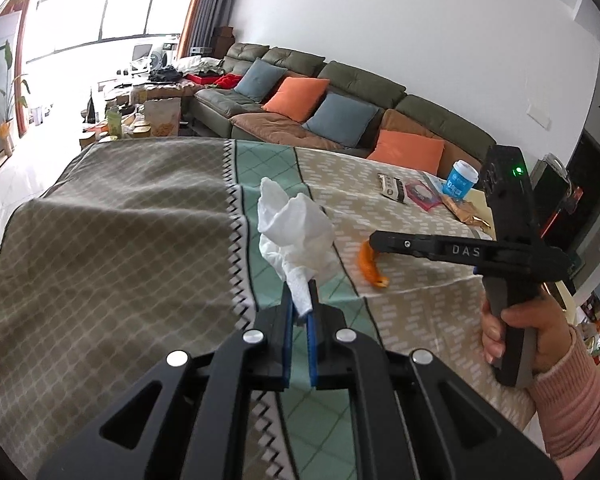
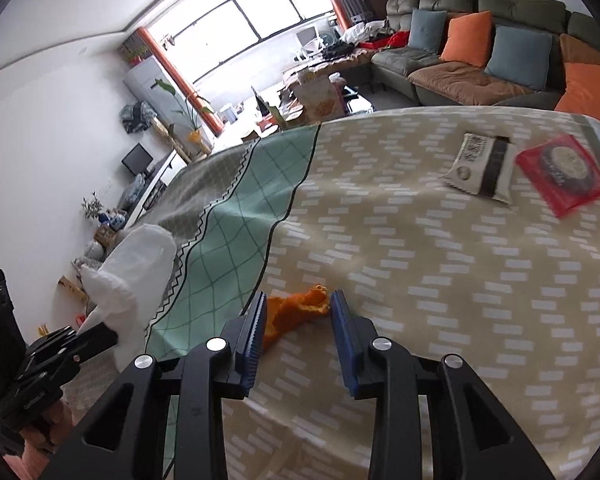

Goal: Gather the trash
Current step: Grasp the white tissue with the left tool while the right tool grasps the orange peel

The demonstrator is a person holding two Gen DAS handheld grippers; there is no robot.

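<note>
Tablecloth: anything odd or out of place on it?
Yes. An orange peel lies loose on the tablecloth between the open right gripper jaws; two snack packets sit farther back.

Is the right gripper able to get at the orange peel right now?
Probably yes. The right gripper is open, with the orange peel lying between its fingers on the tablecloth. Nothing blocks it; the left gripper holds a tissue off to the side.

Our right gripper (image 2: 298, 300) stood open around the orange peel (image 2: 296, 310) on the tablecloth (image 2: 440, 260); at nine o'clock our left gripper (image 2: 100, 334) pinched white tissue (image 2: 134, 264).
</note>
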